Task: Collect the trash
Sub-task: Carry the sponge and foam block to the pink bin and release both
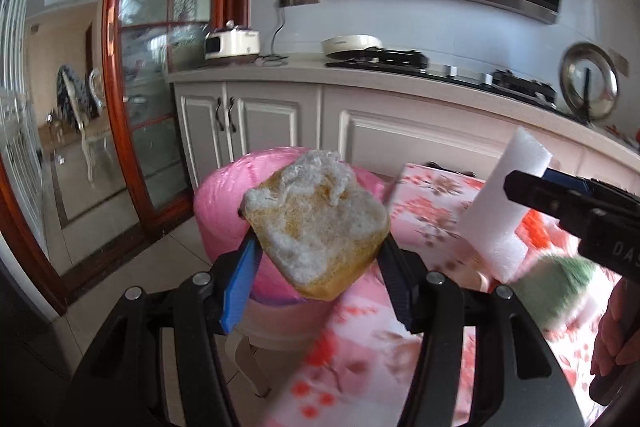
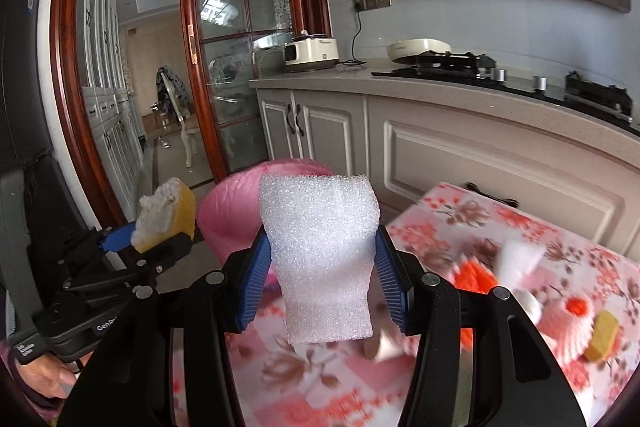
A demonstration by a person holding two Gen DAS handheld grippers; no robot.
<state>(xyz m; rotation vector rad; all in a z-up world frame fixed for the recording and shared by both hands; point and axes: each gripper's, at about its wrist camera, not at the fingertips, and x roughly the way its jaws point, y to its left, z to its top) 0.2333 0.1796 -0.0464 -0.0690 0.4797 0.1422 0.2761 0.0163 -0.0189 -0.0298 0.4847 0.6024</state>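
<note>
My left gripper (image 1: 316,235) is shut on a worn yellow sponge (image 1: 316,223) with a frayed white face, held in the air in front of a pink-bagged bin (image 1: 224,211). My right gripper (image 2: 320,251) is shut on a white foam block (image 2: 322,259), its blue pads (image 2: 256,275) pressing both sides. In the left wrist view the right gripper (image 1: 532,183) and the foam block (image 1: 504,203) appear at the right. The right wrist view shows the left gripper (image 2: 160,239) with the sponge (image 2: 168,215) at the left, near the bin (image 2: 236,211).
A table with a pink flowered cloth (image 2: 460,227) carries blurred scraps: an orange piece (image 2: 476,275), a yellow sponge bit (image 2: 602,343) and white pieces (image 2: 516,259). White cabinets and a counter (image 2: 440,87) with a cooker and hob run behind. A glass sliding door (image 2: 224,67) stands left.
</note>
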